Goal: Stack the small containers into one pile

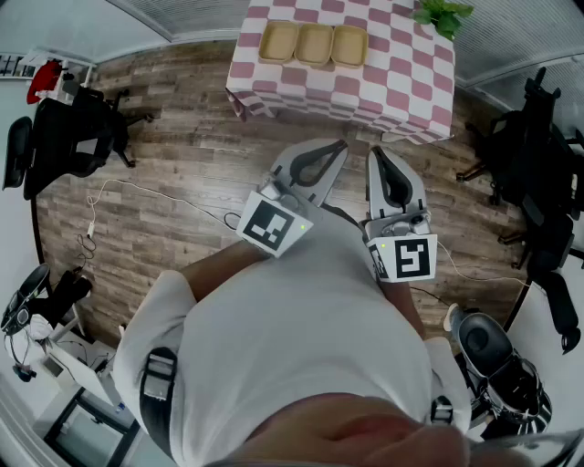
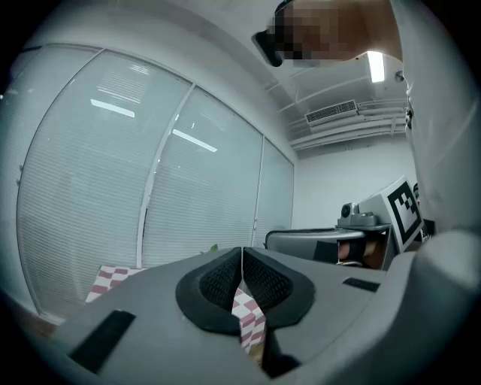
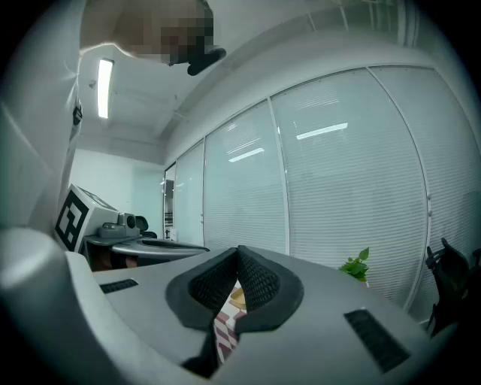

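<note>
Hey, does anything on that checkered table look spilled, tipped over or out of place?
Nothing stands out. The three shallow tan square containers sit upright in a neat row, side by side, on the pink-and-white checkered tablecloth, not yet stacked. The green leafy plant stands at the table's corner. No spill shows.

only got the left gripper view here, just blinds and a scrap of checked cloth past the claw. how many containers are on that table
Observer: Three small containers, shown in the head view on the checked table.
Operator: any stacked yet
Observer: No. They sit side by side in one row, none inside another.
Operator: is the right claw holding anything
Observer: No. The right claw is shut with nothing between its jaws, and the head view shows it over the floor, short of the table.
</note>
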A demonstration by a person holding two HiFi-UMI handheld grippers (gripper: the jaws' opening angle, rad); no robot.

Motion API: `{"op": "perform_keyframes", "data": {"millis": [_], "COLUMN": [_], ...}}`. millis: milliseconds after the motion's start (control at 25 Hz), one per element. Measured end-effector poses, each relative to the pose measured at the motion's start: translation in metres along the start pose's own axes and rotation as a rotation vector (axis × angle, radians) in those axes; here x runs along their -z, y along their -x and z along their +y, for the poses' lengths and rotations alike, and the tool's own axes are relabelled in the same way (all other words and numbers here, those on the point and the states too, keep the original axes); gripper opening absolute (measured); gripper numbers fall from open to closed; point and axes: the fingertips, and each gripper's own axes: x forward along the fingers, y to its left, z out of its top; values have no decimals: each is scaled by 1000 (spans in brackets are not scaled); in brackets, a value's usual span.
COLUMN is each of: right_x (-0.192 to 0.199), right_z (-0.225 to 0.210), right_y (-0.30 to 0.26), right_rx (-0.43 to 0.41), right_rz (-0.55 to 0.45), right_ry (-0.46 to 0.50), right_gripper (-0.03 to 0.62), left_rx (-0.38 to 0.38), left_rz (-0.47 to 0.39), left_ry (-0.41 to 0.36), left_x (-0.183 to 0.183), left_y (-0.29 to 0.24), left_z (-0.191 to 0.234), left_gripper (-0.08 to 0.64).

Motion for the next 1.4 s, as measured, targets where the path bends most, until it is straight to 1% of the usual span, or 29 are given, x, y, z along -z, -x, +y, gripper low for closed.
{"op": "perform_keyframes", "data": {"millis": [440,680,800,1000,1120,1400], "right_x": [0,7,9,16,17,9], "right_z": [-24,-44,-49,-65,-73,-94], "right_y": [11,12,8,-14,-32,-106], "right_rx": [-3,-15,-21,-30,-35,-55], "right_rz": [-1,-10,-5,11,15,27], "right_ry": [6,-41,-43,-71,-71,-51], "right_gripper": [31,32,32,32,32,32], "left_rx": [-11,-39,-54,-65,-70,-86], "left_rz": [1,13,28,33,33,21], "left_ry": [6,27,30,35,44,54], "left_x": [-1,8,11,13,14,5], "left_y": [-21,-36,-41,-59,-70,-105], "left_z": [-12,-17,-11,6,21,91], "left_gripper": [38,38,38,38,38,38]}}
